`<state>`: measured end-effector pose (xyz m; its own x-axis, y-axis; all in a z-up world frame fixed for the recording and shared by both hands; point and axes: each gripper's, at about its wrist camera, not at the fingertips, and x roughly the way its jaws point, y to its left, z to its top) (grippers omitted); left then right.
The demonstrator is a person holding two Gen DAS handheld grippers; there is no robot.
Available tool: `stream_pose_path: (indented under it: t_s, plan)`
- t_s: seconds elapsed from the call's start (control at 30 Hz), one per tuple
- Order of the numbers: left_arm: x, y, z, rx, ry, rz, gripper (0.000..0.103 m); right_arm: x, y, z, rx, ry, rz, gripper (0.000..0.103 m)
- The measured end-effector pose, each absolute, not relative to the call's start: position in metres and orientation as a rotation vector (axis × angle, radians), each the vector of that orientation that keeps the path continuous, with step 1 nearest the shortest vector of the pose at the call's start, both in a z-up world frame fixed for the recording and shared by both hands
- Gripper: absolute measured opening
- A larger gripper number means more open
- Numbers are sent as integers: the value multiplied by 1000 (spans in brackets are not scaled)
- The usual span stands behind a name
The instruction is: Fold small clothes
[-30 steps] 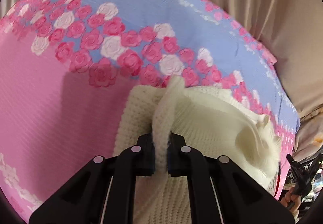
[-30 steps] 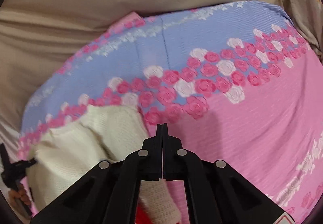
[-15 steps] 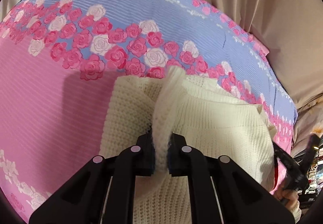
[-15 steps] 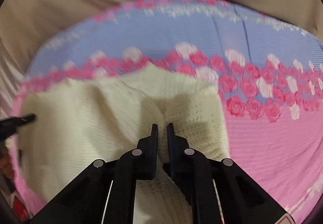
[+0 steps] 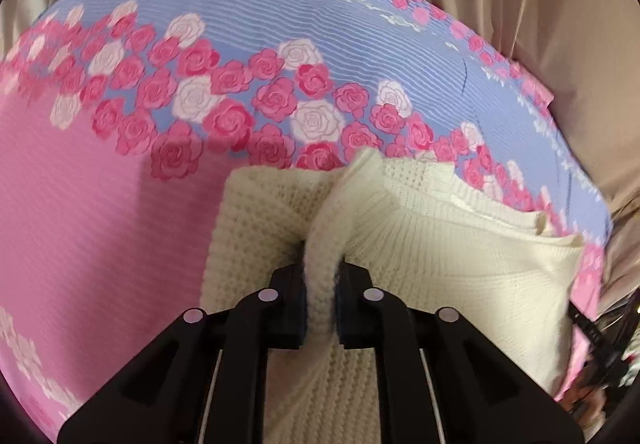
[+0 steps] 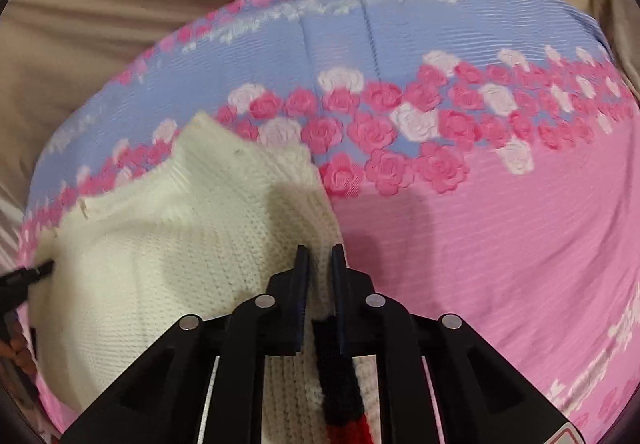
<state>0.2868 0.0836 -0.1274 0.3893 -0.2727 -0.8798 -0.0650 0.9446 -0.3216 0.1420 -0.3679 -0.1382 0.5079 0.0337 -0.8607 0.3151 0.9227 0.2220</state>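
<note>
1. Your left gripper (image 5: 322,284) is pinching a raised ridge of the cream knit sweater (image 5: 440,264); the fold stands up between the two fingers and runs away toward 12 o'clock.
2. In the left wrist view, the sweater fills the lower middle and spreads out toward 3 o'clock, lying on the rose-print bedspread (image 5: 100,224). Its ribbed edge sits at about 1 o'clock from the fingers.
3. Your right gripper (image 6: 320,276) has its fingers slightly parted, with a narrow gap between them. They hover over the sweater's (image 6: 160,244) right edge; whether they touch the knit, you cannot tell from here.
4. A black and red knit strip (image 6: 340,384) shows just behind the right finger, at 6 o'clock in that view.
5. In the right wrist view, the sweater lies from centre toward 9 o'clock, and the bedspread's (image 6: 500,244) pink field runs off toward 3 o'clock.
6. Beige fabric (image 6: 120,4) surrounds the bedspread at 12 o'clock.
</note>
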Motion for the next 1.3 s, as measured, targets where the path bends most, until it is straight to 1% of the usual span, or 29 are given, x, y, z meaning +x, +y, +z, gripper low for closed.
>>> stream_pose_path:
  t_s: [0.03, 0.07, 0.1, 0.13, 0.17, 0.27, 0.33, 0.4, 0.43, 0.47, 0.53, 0.57, 0.6, 0.63, 0.67, 0.77, 0.87, 0.97, 1.03, 1.07, 1.13, 1.2, 1.23, 1.3]
  plan:
    - [282, 88, -124, -351, 1172, -137, 24, 132, -372, -131, 393, 1012, -178, 27]
    - [269, 96, -117, -396, 1165, -138, 36, 117, -376, -123, 419, 994, -179, 46]
    - [257, 101, -112, -424, 1152, -140, 44, 105, -380, -120, 441, 985, -176, 53]
    - [239, 109, -107, -451, 1132, -127, 60, 87, -383, -118, 463, 981, -172, 56]
    - [226, 114, -106, -466, 1122, -108, 68, 76, -386, -119, 476, 988, -165, 58]
    - [176, 132, -115, -531, 1146, -69, 78, 39, -380, -132, 484, 1058, -135, 64]
    - [149, 140, -132, -596, 1195, -20, 79, 23, -373, -149, 514, 1115, -103, 67]
    - [134, 143, -153, -696, 1244, 23, 79, 21, -368, -168, 547, 1161, -99, 67]
    - [130, 143, -152, -718, 1199, 39, 83, 22, -366, -174, 582, 1161, -87, 69]
    - [129, 140, -150, -718, 1171, 54, 85, 24, -366, -176, 602, 1149, -90, 74]
    - [140, 128, -152, -749, 1210, 18, 85, 31, -362, -172, 645, 1104, -63, 74]
    - [145, 123, -152, -737, 1230, 18, 80, 37, -362, -172, 669, 1102, -52, 71]
    - [148, 119, -151, -712, 1242, 25, 71, 44, -362, -169, 685, 1101, -61, 57]
    - [153, 116, -147, -695, 1251, -11, 41, 48, -363, -166, 687, 1106, -62, 21]
    - [154, 116, -144, -693, 1264, -60, 25, 50, -365, -162, 699, 1107, -50, 18]
    - [142, 121, -115, -638, 1243, -75, 13, 31, -368, -126, 656, 1039, -42, 12]
    - [106, 129, -92, -568, 1255, -75, 9, 0, -369, -103, 588, 1036, -27, 12]
    - [67, 135, -93, -518, 1308, -49, 9, -42, -367, -104, 516, 1098, -12, 12]
    - [34, 141, -109, -517, 1366, -16, 10, -75, -367, -126, 457, 1179, -19, 13]
    - [23, 143, -119, -527, 1387, 2, 10, -87, -366, -146, 441, 1246, -30, 14]
    - [6, 143, -142, -564, 1412, 34, 11, -99, -369, -166, 441, 1310, -49, 16]
    - [4, 138, -147, -543, 1428, 59, 15, -105, -375, -167, 483, 1321, -82, 26]
    - [5, 137, -142, -530, 1425, 66, 17, -106, -379, -158, 486, 1303, -110, 28]
    - [21, 143, -114, -517, 1361, 77, 24, -105, -385, -130, 467, 1223, -173, 31]
